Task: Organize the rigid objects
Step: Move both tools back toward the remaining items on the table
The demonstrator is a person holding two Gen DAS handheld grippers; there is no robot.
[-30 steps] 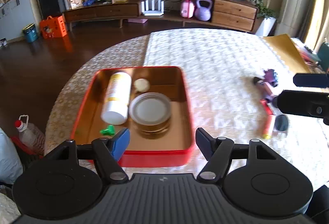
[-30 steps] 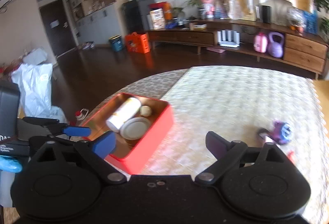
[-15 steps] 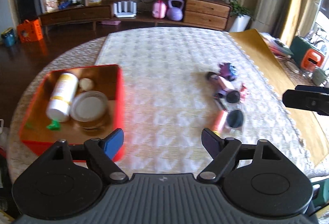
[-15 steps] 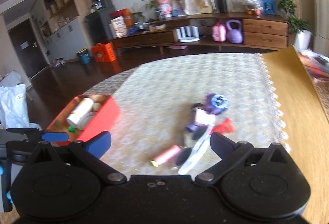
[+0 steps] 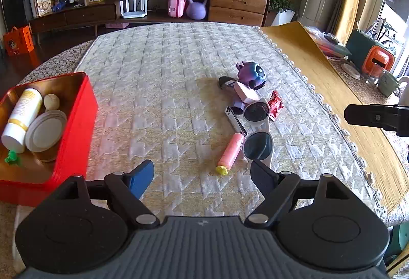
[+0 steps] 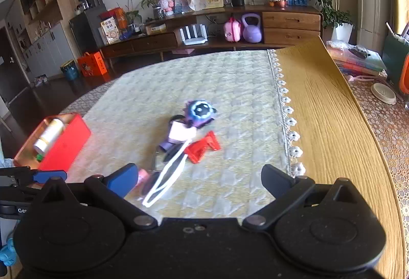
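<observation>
A red tin box (image 5: 76, 125) (image 6: 64, 148) sits at the table's left, holding a white bottle (image 5: 21, 120), a round lidded jar (image 5: 46, 130), a pale ball and a small green piece. A loose pile lies mid-table: white-framed sunglasses (image 5: 258, 130) (image 6: 168, 176), a pink tube (image 5: 230, 151), a purple toy (image 5: 251, 74) (image 6: 200, 112), a pink block (image 5: 245, 92), nail clippers (image 5: 234, 120) and a red packet (image 5: 276, 105) (image 6: 203, 147). My left gripper (image 5: 202, 176) stands open just short of the pink tube. My right gripper (image 6: 199, 176) stands open over the sunglasses, holding nothing.
A quilted cream cloth (image 5: 166, 79) covers the round table; a yellow wood-grain mat (image 6: 324, 112) lies at its right. Cups, books and an orange container (image 5: 378, 61) crowd the far right. A low wooden sideboard (image 5: 153, 8) stands beyond the table.
Both grippers swung right from the red box toward the pile and sank a little. Their jaws widened slightly. The box slid to the left edge of both views.
</observation>
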